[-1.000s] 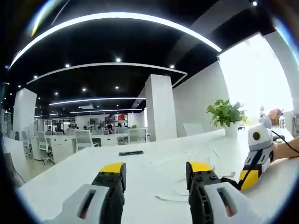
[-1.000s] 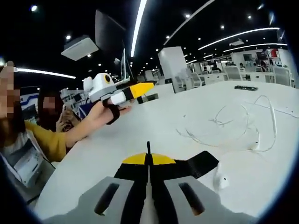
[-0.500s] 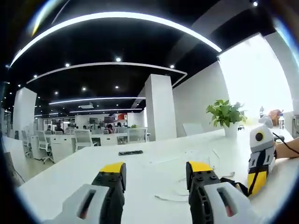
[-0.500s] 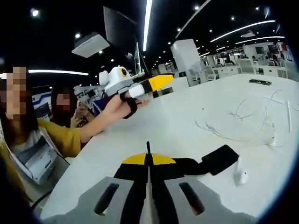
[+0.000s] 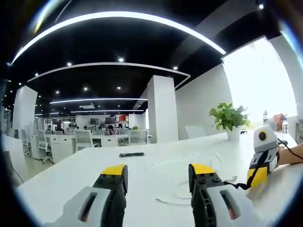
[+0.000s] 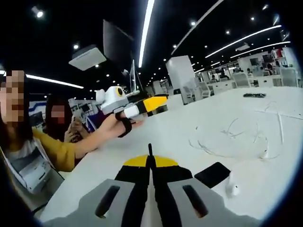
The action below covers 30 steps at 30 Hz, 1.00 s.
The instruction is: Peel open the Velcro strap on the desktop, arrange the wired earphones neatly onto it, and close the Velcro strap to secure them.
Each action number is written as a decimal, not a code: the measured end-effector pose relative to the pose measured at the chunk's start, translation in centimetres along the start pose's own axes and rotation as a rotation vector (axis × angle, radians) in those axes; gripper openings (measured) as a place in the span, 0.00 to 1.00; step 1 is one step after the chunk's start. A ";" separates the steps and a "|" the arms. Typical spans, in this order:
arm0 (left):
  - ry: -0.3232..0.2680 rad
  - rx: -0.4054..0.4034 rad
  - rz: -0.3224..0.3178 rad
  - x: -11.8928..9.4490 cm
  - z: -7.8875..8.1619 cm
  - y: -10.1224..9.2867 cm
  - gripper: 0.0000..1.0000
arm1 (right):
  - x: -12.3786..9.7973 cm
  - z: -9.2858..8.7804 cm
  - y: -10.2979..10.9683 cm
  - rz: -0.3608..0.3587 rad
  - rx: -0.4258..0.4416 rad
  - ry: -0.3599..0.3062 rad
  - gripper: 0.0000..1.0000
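Observation:
My right gripper (image 6: 150, 161) is shut on a black Velcro strap (image 6: 213, 174), whose free end lies on the white desk to the right of the jaws. White wired earphones (image 6: 236, 137) sprawl loosely beyond it, with an earbud (image 6: 232, 189) next to the strap. My left gripper (image 5: 158, 172) is open above the desk with nothing between its jaws. In the left gripper view the earphone wires (image 5: 182, 195) lie just ahead, and the right gripper (image 5: 259, 163) stands at the right with the strap (image 5: 240, 186) hanging from it. A hand holds the left gripper (image 6: 158, 100) up at the left.
A flat dark object (image 5: 132, 154) lies far back on the white desk (image 5: 156, 163). A potted plant (image 5: 228, 118) stands at its far right end. Two people (image 6: 42, 142) sit at the desk's left side in the right gripper view. Office desks and chairs stand behind.
The right gripper view has swung a little, and the strap stays pinched in its jaws. In the left gripper view the right gripper has shifted slightly; the left gripper stays open.

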<state>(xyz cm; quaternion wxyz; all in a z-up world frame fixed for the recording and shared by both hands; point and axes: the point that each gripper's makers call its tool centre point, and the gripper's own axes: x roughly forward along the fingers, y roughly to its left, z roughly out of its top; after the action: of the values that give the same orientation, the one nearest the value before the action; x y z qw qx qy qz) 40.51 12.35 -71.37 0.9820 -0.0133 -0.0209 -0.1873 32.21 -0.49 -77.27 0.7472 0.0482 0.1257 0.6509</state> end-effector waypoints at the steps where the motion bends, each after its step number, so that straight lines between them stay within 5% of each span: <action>1: -0.001 -0.001 0.000 0.0 0.0 0.0 0.55 | 0.0 0.1 0.1 0.000 -0.014 0.006 0.04; 15: -0.001 -0.012 0.002 0.1 0.0 0.2 0.55 | -1.3 2.6 -0.9 -0.096 -0.098 -0.057 0.04; 26: 0.002 -0.013 0.004 0.1 -0.2 0.3 0.55 | -1.6 2.3 0.5 -0.031 -0.142 -0.001 0.04; 30: 0.003 -0.011 0.006 0.2 -0.2 0.4 0.55 | -1.9 1.7 1.1 0.027 -0.090 0.020 0.03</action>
<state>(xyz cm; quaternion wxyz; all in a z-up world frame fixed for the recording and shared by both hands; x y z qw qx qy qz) 40.82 12.61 -71.55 0.9825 -0.0187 -0.0185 -0.1846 31.34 -2.06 -75.13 0.7385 0.0094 0.1031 0.6662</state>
